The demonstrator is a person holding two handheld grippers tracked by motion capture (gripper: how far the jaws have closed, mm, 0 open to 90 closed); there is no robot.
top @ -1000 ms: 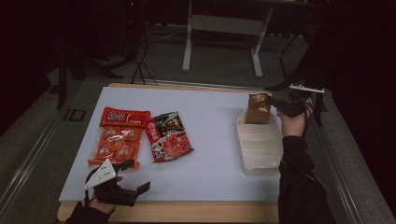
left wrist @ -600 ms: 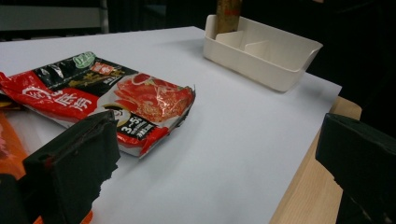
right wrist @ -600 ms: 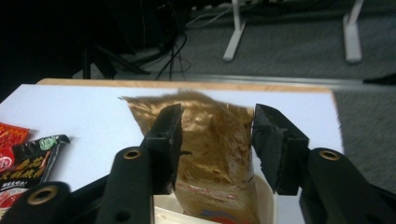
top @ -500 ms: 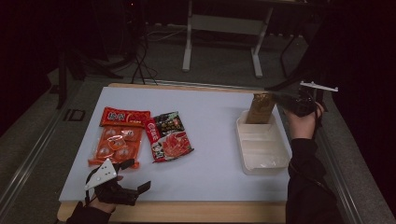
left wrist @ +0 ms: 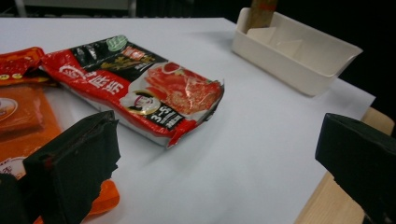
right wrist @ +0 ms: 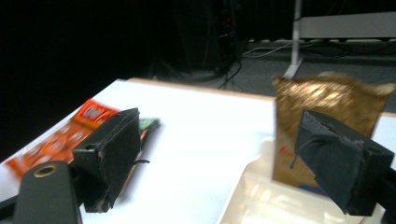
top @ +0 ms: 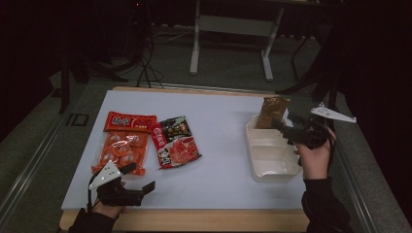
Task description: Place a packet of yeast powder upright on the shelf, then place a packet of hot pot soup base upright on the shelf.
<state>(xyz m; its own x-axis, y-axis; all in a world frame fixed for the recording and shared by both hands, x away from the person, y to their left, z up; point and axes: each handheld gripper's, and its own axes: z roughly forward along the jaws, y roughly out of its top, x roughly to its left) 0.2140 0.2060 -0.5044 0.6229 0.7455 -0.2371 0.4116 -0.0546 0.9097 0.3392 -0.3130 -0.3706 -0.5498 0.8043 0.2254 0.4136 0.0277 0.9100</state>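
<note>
A: In the far end of the bin (top: 272,160) a gold pouch (top: 272,110) stands upright, leaning on the wall.

B: Is it let go?

A: Yes. The right gripper (top: 287,130) sits just beside it; its jaws have just been opening and stand wide, with nothing between them. The right gripper view shows the pouch behind its far jaw, clear of the pads.

B: So one item looks packed. What is left?

A: Three packets, I judge: the red-and-black packet (top: 176,142), an orange pack (top: 122,151) and a red pack (top: 129,121), all flat on the table (top: 223,121), well apart from the bin.

B: And the left gripper (top: 141,187)?

A: It rests at the near edge, jaws spread, empty, facing the red-and-black packet.
</note>
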